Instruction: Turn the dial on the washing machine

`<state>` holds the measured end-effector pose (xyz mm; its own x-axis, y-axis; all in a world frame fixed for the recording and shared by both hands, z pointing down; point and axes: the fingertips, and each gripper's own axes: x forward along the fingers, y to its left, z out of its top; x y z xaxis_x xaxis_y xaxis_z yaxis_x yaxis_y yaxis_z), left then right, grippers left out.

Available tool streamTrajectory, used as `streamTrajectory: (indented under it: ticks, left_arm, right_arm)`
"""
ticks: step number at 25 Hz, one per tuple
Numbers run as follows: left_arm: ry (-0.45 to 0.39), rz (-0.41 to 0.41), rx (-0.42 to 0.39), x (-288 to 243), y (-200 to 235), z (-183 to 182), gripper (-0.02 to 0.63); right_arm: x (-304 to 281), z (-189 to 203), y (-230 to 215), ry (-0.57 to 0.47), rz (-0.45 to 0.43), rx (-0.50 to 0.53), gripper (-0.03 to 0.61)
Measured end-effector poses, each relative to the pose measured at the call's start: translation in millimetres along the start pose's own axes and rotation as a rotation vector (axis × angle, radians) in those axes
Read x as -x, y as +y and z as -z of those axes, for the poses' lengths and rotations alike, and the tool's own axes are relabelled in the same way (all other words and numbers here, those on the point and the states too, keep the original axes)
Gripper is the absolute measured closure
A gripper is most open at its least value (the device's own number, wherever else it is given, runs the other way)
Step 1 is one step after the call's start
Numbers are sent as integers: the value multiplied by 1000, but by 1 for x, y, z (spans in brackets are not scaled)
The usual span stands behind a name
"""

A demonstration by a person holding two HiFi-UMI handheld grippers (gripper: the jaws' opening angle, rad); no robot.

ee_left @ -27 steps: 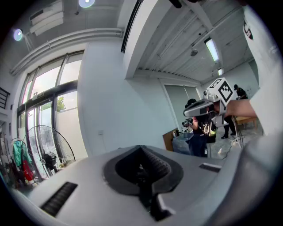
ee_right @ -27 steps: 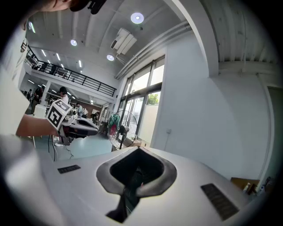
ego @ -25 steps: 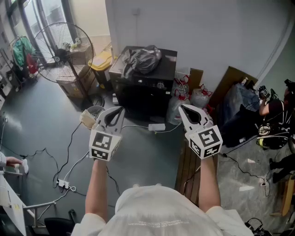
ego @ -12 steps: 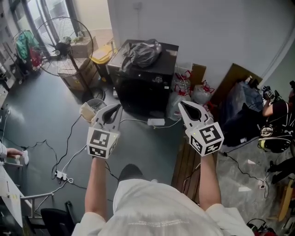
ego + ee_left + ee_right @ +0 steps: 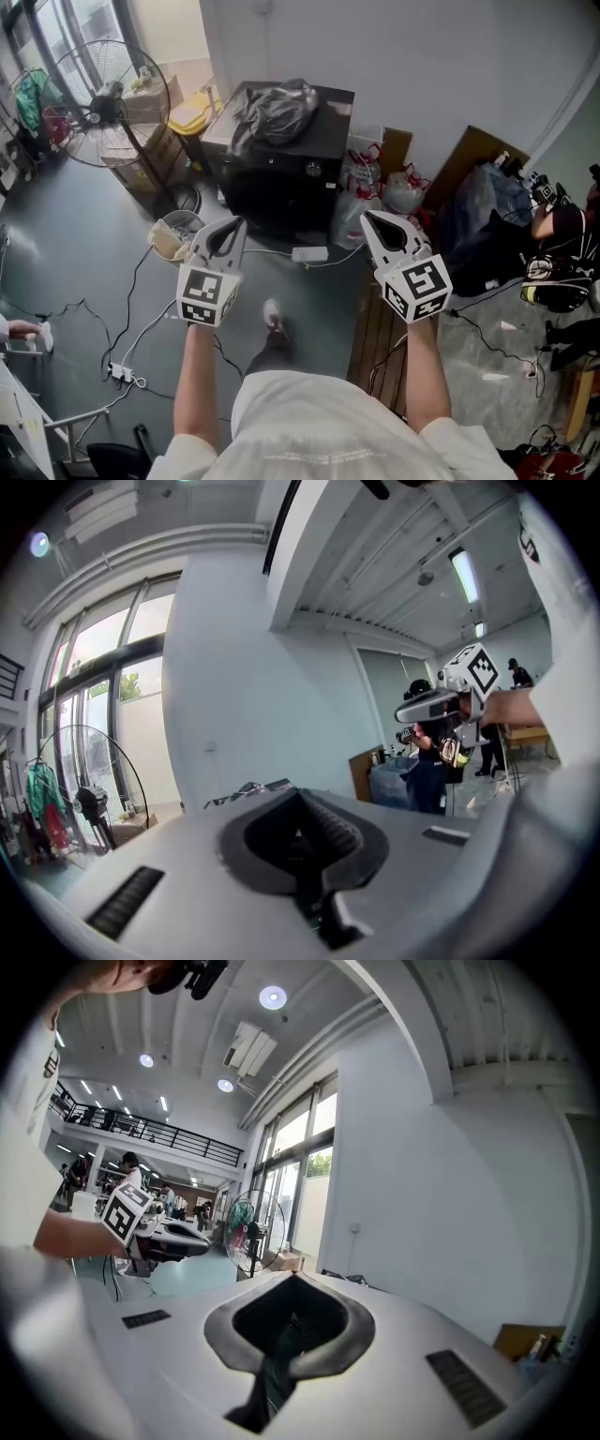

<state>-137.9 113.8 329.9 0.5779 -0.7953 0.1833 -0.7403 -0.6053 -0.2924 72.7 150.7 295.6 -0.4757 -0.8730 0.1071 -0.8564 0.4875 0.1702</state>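
The black washing machine [image 5: 281, 169] stands against the white wall, with a grey plastic bag [image 5: 272, 111] on its lid. Its small round dial [image 5: 312, 170] shows on the front panel. Both grippers are held in the air well short of the machine, touching nothing. My left gripper [image 5: 234, 225] is shut and empty, level with the machine's lower left. My right gripper [image 5: 370, 217] is also shut and empty, in front of the bags to the machine's right. In the left gripper view the left gripper [image 5: 300, 794] points toward the wall; in the right gripper view the right gripper [image 5: 293, 1279] does the same.
A standing fan [image 5: 94, 103], cardboard boxes [image 5: 141, 155] and a yellow bin [image 5: 192, 112] stand left of the machine, with a bucket [image 5: 173, 234] nearer. A white power strip [image 5: 307, 254] and cables lie on the floor. Tied bags [image 5: 394, 192], wooden planks [image 5: 375, 337] and a person [image 5: 558, 244] are on the right.
The person has stepped forward; a foot now shows below the grippers. The washing machine has shifted slightly left in view. Both grippers stay shut and level.
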Motion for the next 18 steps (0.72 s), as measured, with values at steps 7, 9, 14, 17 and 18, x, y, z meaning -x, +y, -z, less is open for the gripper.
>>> streamTrajectory:
  ticks: [7, 9, 14, 17, 18]
  left_arm:
    - [12, 32, -22, -85, 69, 19, 598]
    - [12, 45, -19, -109, 91, 19, 598]
    - [7, 70, -28, -157, 137, 18, 598]
    - [16, 84, -20, -180, 157, 25, 598]
    - [20, 89, -18, -187, 163, 28, 598]
  right_arm:
    - [-85, 3, -50, 27, 65, -31, 565]
    - [-112, -2, -59, 37, 69, -20, 565]
    - [-173, -7, -78, 58, 81, -5, 565]
    - [-202, -6, -86, 74, 87, -12, 565]
    - [-211, -5, -90, 76, 90, -16, 565]
